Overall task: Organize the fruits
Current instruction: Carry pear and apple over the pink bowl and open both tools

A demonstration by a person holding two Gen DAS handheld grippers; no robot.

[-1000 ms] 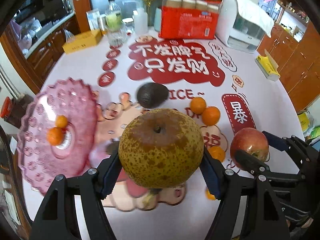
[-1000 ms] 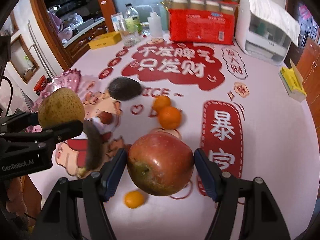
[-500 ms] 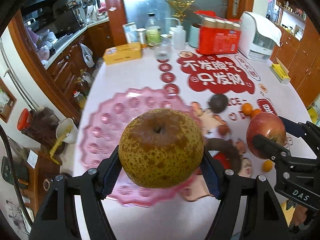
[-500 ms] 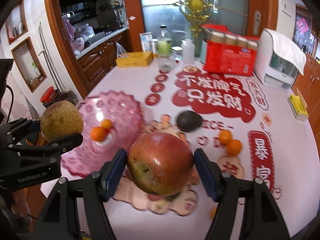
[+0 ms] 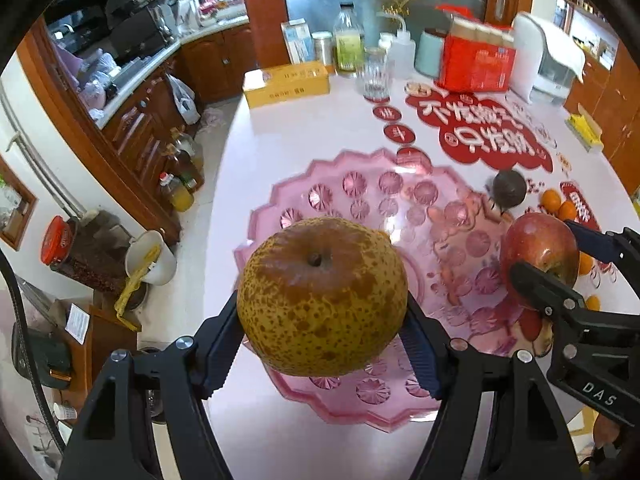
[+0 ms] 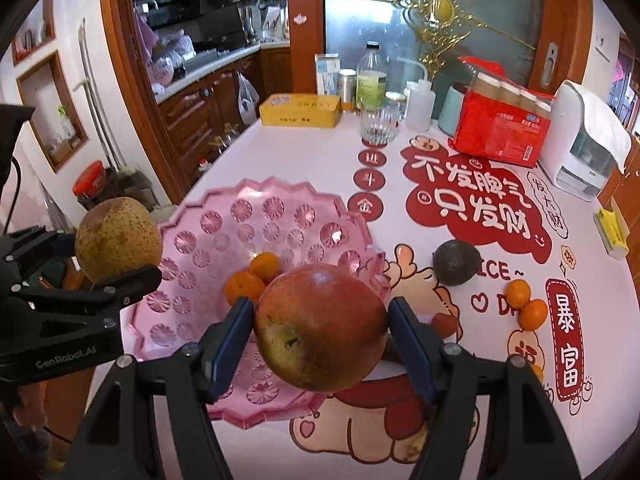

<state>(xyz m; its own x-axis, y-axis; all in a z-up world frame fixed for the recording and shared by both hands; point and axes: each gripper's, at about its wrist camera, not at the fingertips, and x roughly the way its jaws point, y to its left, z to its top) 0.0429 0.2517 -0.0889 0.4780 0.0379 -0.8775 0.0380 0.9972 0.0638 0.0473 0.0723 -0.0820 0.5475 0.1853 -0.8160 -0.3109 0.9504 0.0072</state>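
My left gripper (image 5: 322, 332) is shut on a brown speckled pear (image 5: 322, 296) and holds it above the near left part of the pink scalloped plate (image 5: 360, 196). My right gripper (image 6: 320, 336) is shut on a red apple (image 6: 320, 326), above the plate's near right rim (image 6: 224, 412). Two small oranges (image 6: 252, 280) lie in the plate (image 6: 224, 240). A dark avocado (image 6: 456, 262) and two more small oranges (image 6: 526, 304) lie on the table to the right. The pear also shows in the right wrist view (image 6: 118, 238), the apple in the left wrist view (image 5: 538, 250).
A yellow box (image 6: 300, 110), a glass (image 6: 378, 124), bottles (image 6: 372, 76), a red package (image 6: 502, 128) and a white appliance (image 6: 584, 136) stand at the table's far edge. The table's left edge drops to the floor with jars (image 5: 76, 256) and cabinets.
Both grippers have moved left over the pink plate, each keeping its fruit. The plate now lies directly under them and looks closer.
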